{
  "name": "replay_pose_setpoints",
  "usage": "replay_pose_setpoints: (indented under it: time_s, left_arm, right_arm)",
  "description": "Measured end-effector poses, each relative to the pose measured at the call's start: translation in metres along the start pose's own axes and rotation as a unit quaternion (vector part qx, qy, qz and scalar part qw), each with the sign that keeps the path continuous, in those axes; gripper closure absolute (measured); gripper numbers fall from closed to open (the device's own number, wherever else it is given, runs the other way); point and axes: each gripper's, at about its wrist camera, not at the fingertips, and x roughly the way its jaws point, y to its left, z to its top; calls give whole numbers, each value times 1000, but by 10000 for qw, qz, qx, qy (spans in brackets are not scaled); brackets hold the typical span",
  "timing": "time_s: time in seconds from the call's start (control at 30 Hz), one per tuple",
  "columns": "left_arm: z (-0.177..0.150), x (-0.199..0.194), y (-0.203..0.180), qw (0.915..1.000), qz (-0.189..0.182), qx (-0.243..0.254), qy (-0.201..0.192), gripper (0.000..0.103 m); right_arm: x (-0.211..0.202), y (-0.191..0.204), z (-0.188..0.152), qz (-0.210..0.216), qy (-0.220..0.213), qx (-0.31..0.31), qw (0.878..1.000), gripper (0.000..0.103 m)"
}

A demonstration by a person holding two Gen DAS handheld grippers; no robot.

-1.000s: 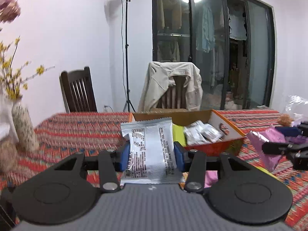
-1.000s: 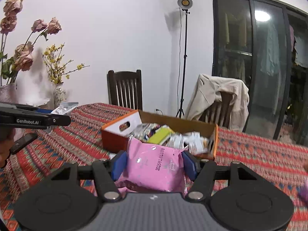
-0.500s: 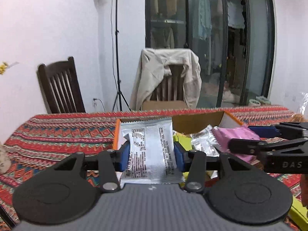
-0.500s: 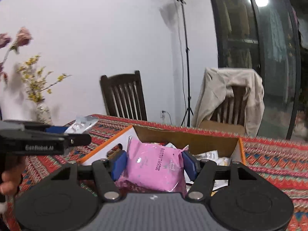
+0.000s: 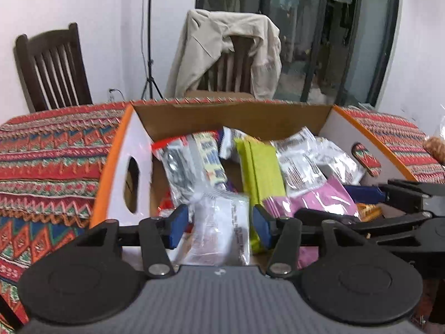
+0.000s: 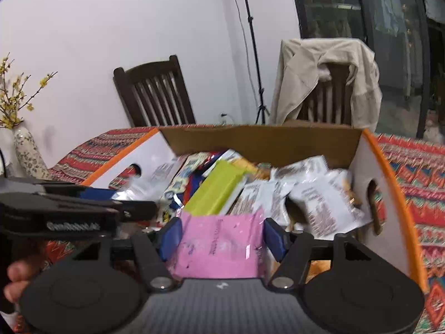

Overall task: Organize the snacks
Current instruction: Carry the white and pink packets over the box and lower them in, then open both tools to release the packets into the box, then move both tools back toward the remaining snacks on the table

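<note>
While both grippers hang over the box point(image 5: 133, 139), the left gripper point(image 5: 219, 224) pinches a white packet point(image 5: 219, 222) and the right gripper point(image 6: 221, 236) pinches a pink packet point(image 6: 219, 247), ready for dropping in.

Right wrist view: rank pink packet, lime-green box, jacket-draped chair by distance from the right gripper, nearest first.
1. pink packet: between the fingers of the right gripper, over the cardboard box.
2. lime-green box: just beyond, mid-box.
3. jacket-draped chair: behind the table, right of centre.
</note>
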Motion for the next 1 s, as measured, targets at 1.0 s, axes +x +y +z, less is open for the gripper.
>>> replay_pose_setpoints:
  time_s: [1.0]
  left_arm:
    - [-69,-226,-27,9906,518,-32,-1266,15]
  right_arm:
    - [-245,21,-9,-682,-1398,-728,9851,13]
